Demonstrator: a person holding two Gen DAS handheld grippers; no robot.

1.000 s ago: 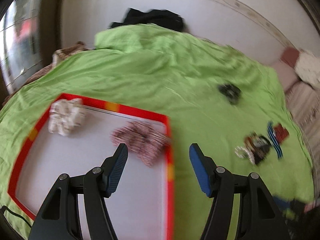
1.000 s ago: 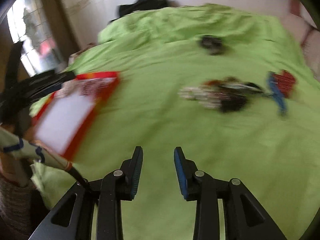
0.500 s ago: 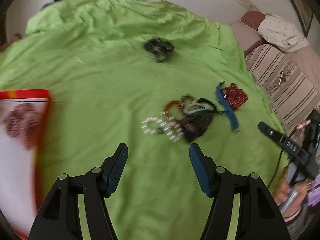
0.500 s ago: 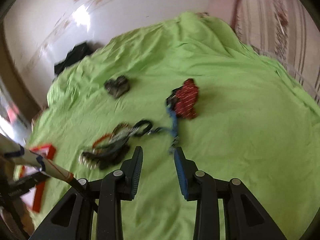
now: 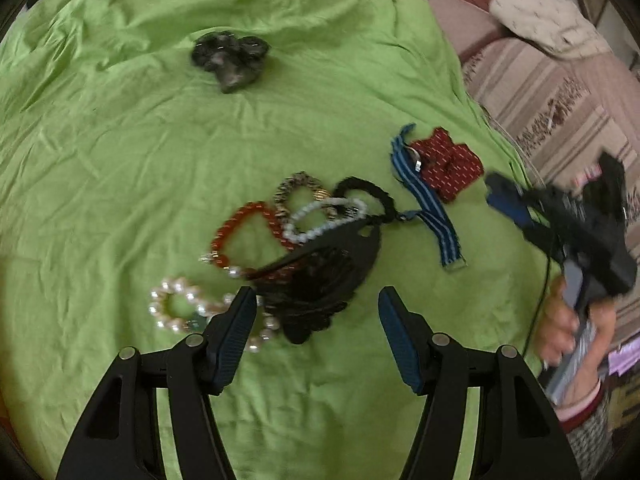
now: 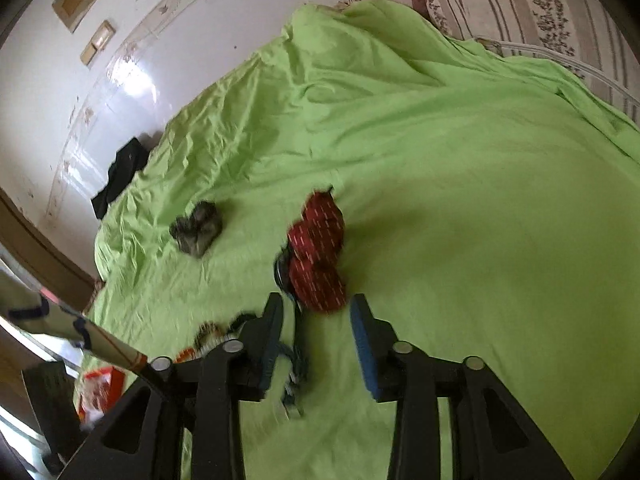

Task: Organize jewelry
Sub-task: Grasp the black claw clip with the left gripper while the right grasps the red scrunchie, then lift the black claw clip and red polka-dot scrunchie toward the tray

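My left gripper [image 5: 316,320], jaws just narrowing on nothing, hangs over the pearl bracelet [image 5: 176,308] and black lace piece [image 5: 320,280] mid-sheet [image 5: 120,160]; my right gripper [image 6: 316,340], just widening, empty, faces the red scrunchie [image 6: 318,256].

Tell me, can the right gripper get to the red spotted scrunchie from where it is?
Probably yes. The right gripper is open with nothing between its fingers, and the red spotted scrunchie lies just ahead on the green sheet. Only the blue striped strap lies close beside it.
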